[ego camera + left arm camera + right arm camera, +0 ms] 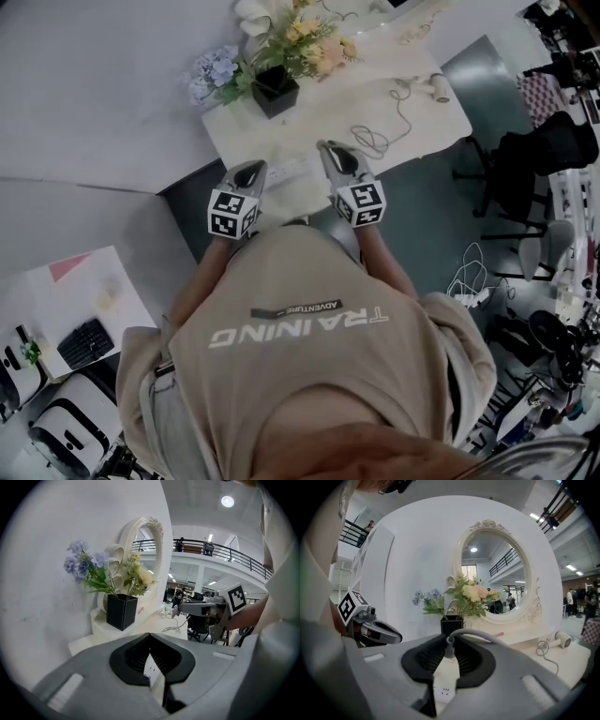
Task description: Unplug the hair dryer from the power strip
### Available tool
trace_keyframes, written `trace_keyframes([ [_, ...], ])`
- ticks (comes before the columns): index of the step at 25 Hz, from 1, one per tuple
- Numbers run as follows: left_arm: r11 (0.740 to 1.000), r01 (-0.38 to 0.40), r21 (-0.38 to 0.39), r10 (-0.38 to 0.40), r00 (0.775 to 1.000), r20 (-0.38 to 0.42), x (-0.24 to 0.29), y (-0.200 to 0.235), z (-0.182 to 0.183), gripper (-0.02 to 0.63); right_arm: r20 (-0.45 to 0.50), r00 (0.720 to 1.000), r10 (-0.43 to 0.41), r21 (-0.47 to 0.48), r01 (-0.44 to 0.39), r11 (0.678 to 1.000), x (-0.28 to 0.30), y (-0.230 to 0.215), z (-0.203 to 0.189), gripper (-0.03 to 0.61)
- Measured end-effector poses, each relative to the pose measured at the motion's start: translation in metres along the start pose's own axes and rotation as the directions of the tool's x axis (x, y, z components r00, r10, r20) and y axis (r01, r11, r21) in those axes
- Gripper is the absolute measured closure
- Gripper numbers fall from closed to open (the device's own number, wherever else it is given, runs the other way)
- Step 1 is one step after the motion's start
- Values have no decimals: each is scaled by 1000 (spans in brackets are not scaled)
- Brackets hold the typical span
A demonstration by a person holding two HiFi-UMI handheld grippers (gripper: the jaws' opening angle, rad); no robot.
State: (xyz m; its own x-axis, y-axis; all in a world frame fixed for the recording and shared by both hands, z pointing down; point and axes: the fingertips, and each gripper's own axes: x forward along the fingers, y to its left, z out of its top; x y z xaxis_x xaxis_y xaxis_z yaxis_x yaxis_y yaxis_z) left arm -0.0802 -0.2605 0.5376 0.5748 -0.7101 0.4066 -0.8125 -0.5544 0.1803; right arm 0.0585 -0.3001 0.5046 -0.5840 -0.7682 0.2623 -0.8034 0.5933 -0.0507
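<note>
Progress is partial: your right gripper [451, 638] has its jaws clamped on the grey plug [449, 649], which looks still seated in the power strip [289, 171]. Your left gripper [149, 637] has its jaws closed on the strip's end. The pull remains. The hair dryer [437, 86] lies at the white surface's [422, 122] far corner, with its cord [373, 141] looped between. Flowers [300, 42] and an oval mirror [497, 571] stand behind, office chairs [548, 150] beyond.
</note>
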Motion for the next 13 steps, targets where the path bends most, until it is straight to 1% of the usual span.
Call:
trace_keyframes([
  [9,1000,22,-18,-22,1000,-21,0,0,-8,611,-36,999,33,1,-33,999,11,9,-5,512],
  [13,1000,21,-22,-21,1000,-16,0,6,-10,611,-44,998,33,5,-33,999,16,12,-11,512],
])
